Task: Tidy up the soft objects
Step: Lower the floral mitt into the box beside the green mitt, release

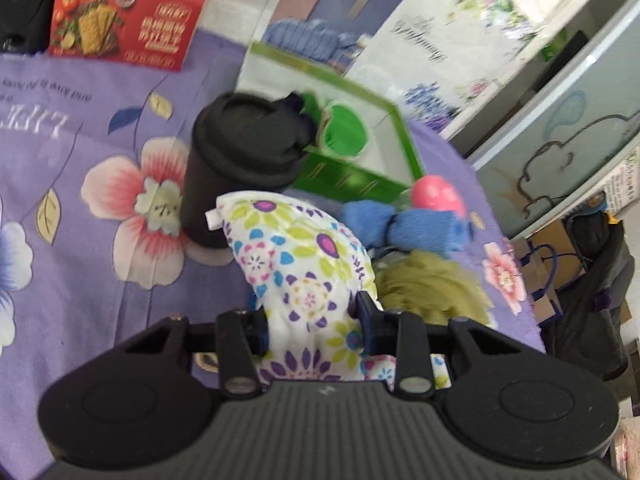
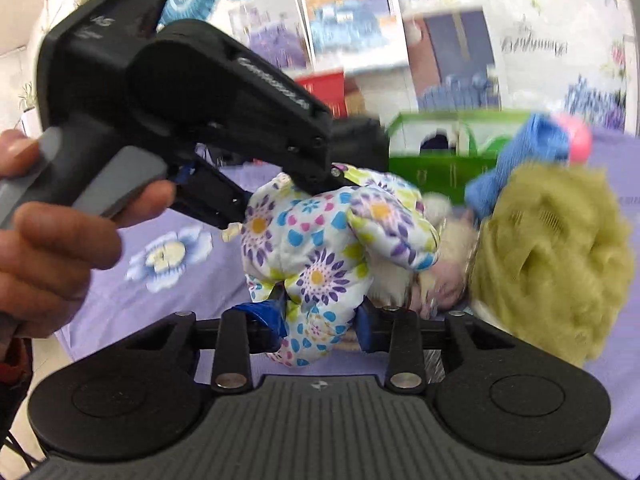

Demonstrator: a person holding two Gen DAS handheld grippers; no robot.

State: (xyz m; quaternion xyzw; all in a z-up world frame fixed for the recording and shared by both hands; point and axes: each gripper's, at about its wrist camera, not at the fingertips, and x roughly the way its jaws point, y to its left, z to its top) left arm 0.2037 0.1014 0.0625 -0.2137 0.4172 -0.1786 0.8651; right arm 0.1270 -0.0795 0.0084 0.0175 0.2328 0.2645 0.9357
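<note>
The left gripper (image 1: 312, 320) and right gripper (image 2: 320, 320) both clenched a floral pillow (image 2: 320, 248), white and puffy with purple, blue and lime blossoms, held above the purple cloth (image 1: 100, 280), left of an olive fuzzy toy (image 2: 560, 248) and green box (image 1: 360, 176).

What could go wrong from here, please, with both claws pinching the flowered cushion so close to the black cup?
1. The left claw and right claw each grip a different end of the flowered cushion; pulling apart could strain its fabric or slip one grip.
2. The black lidded cup stands right behind the cushion, so a swing could topple it.
3. The green fluffy toy and blue plush crowd it and may get dragged.
</note>
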